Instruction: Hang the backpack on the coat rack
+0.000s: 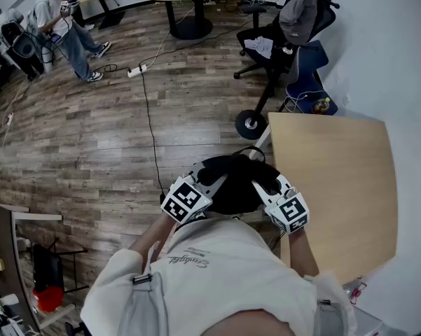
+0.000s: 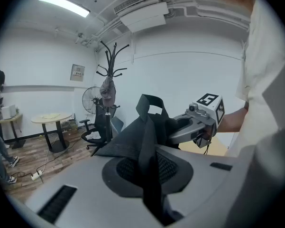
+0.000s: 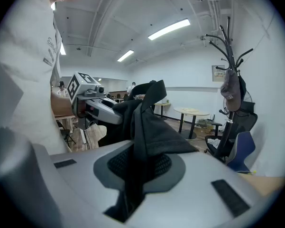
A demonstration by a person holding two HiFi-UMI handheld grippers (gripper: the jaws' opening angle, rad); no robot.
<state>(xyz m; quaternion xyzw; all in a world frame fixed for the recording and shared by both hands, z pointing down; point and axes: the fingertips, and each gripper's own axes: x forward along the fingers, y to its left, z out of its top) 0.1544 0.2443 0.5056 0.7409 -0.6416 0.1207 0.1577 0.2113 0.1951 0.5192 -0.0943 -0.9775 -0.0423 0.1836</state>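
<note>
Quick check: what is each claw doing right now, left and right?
Left claw: closed, gripping a strap of the black fabric backpack.
Right claw: closed, gripping a fold of the same backpack.

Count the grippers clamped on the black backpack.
2. The left gripper holds the backpack at its left side, the right gripper at its right side, both shut on its black fabric. There are no other grippers to hide.
</note>
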